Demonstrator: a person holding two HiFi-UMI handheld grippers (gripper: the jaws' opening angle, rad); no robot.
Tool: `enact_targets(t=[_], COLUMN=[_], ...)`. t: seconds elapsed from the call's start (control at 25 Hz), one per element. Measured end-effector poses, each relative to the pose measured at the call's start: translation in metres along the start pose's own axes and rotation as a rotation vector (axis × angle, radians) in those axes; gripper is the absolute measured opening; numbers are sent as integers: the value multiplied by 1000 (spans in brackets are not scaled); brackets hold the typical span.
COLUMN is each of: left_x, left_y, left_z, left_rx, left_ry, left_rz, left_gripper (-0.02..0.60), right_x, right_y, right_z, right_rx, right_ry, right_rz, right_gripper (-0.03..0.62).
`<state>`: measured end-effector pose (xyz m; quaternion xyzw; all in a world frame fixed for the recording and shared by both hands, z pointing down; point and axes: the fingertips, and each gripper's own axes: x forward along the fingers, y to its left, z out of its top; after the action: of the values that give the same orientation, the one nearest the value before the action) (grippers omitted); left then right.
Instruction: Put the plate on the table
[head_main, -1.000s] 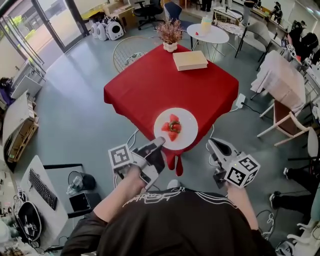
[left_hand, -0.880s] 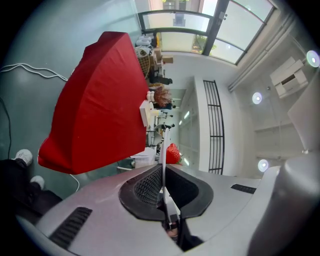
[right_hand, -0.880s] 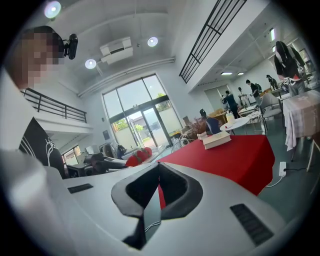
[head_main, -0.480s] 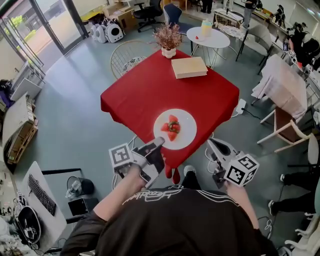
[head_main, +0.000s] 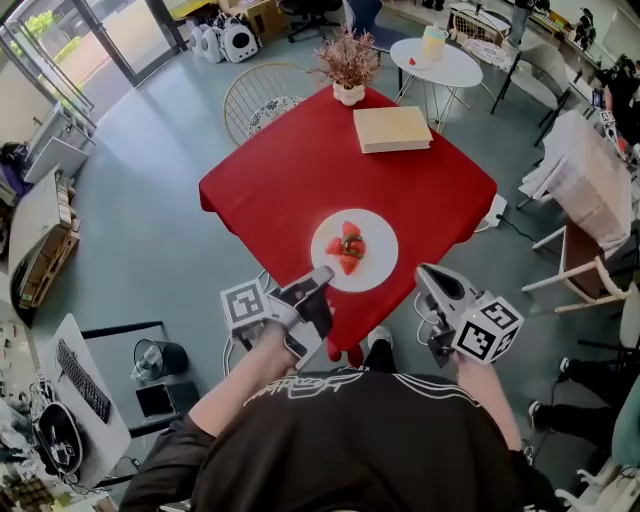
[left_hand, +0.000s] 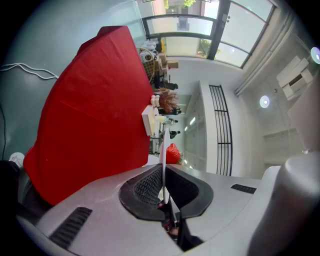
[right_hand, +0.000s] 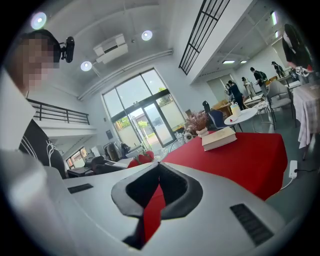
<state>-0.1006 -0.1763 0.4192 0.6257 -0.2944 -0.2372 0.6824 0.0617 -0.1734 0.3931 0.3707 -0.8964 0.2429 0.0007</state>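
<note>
Plate with strawberries is over the near edge of the table, rim clamped in the left gripper. Right gripper is just beside it, jaws closed on nothing. Looks not set down yet. Remaining: lower it, let go.

White round plate of strawberries, level, perhaps just above near corner of the red table

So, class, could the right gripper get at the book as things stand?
Probably yes: the right gripper is empty and bare red cloth lies between it and the book, though the book sits at the far side.
</note>
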Motion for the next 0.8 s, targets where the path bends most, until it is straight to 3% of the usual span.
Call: enact_targets(t=[0.24,0.56,0.8], left_x=[27,73,99], left_y=[33,50,60], left_z=[16,46,62], left_rx=[-63,-65,-60], left_ry=[-15,-41,-84], left_rz=[50,77,46], left_gripper=[18,18,18], right_x=[18,26,25], right_y=[-28,-70,-90], right_z=[-7,3,4], right_rx=[32,58,62], right_ry=[40,60,58], right_rz=[4,-24,-14], right_gripper=[8,8,8])
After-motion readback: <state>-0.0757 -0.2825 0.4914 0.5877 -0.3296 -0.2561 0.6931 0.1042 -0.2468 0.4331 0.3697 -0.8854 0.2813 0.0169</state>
